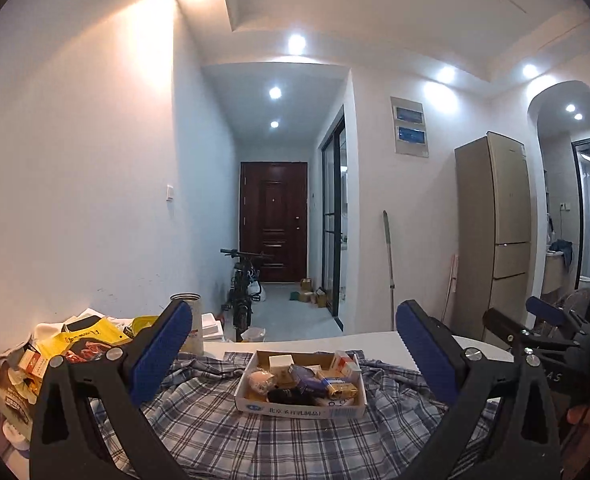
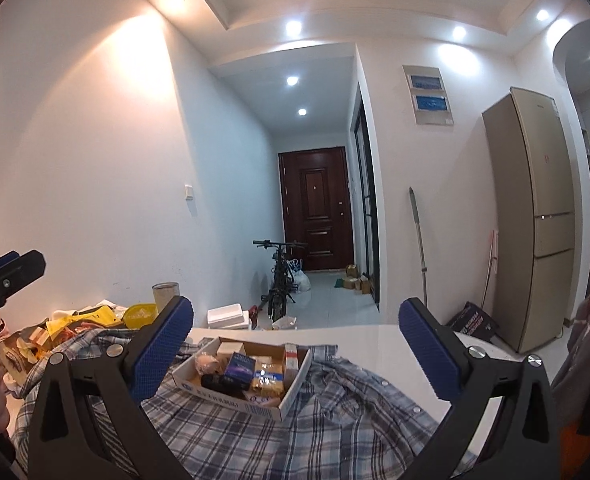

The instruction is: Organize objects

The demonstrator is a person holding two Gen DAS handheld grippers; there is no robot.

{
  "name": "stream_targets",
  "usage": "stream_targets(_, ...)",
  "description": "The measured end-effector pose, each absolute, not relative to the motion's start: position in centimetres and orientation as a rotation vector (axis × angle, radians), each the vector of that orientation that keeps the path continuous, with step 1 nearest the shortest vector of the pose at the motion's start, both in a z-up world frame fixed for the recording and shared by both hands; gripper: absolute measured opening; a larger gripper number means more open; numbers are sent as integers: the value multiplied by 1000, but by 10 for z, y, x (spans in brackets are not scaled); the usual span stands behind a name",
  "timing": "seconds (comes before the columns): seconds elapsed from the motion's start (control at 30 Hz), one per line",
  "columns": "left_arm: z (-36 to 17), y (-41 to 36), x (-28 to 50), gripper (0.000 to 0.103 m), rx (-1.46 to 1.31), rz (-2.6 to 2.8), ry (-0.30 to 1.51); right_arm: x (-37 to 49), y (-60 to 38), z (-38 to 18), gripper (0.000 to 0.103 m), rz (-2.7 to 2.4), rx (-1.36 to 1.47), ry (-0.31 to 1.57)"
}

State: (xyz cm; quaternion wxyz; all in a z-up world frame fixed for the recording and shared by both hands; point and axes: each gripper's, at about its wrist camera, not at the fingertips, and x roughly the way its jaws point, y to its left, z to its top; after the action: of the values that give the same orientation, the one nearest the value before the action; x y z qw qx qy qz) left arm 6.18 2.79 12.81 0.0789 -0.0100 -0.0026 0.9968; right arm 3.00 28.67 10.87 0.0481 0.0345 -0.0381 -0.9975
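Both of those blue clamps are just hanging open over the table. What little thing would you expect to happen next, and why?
Probably the left gripper swings toward the pile of packets on its side. Both grippers are open and hold nothing, the cardboard box on the plaid shirt is already full of small items, and that pile is the loose clutter nearest.

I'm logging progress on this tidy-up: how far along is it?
Done: the cardboard box on the plaid shirt already holds several small packages. In hand: nothing; the left hand-held gripper and right hand-held gripper are both open and empty. Left: the pile of packets beside the shirt.
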Motion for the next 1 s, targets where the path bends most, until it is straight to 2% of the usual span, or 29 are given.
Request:
stream_targets(0.37,62,32,42,103,-46,2985,56,21,285,67,103,-3058,84,-100)
stream_targets(0.53,45,27,40,103,-29,2974,0,12,283,51,103,-3041,98,-118)
stream_targets(0.73,29,19,32,103,16,2989,9,10,274,37,103,-3052,54,-30)
stream_targets(1.0,7,10,20,103,-35,3012,-68,5,263,17,103,-3042,59,54)
